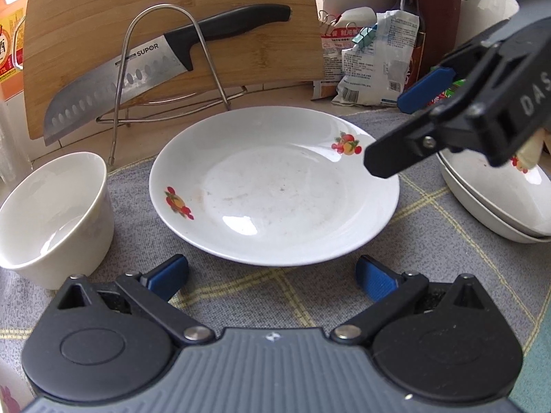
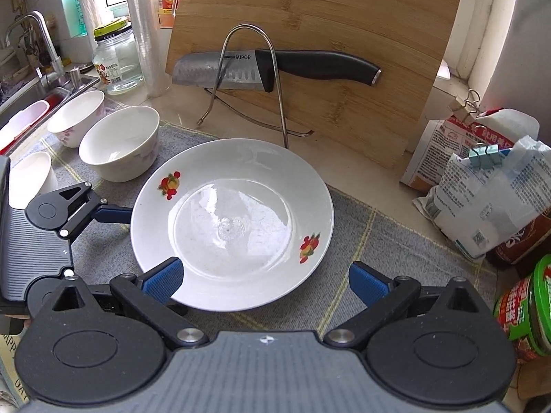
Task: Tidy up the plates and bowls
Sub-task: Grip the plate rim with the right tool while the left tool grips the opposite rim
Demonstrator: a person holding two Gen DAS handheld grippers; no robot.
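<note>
The plate (image 1: 275,186) is lying mid-frame on the grey mat (image 1: 241,296), both the left gripper (image 1: 272,275) and right gripper (image 2: 265,278) gaping wide, empty. Only the right view is showing two extra bowls (image 2: 120,143) upper left; only the left view, stacked plates (image 1: 496,199) at right edge.

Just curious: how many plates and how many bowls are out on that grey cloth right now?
Plates: 3 (middle plate, plus stacked plates showing two rims)
Bowls: 3 (near bowl, far bowl, small bowl, partly hidden)
Total: 6
</note>
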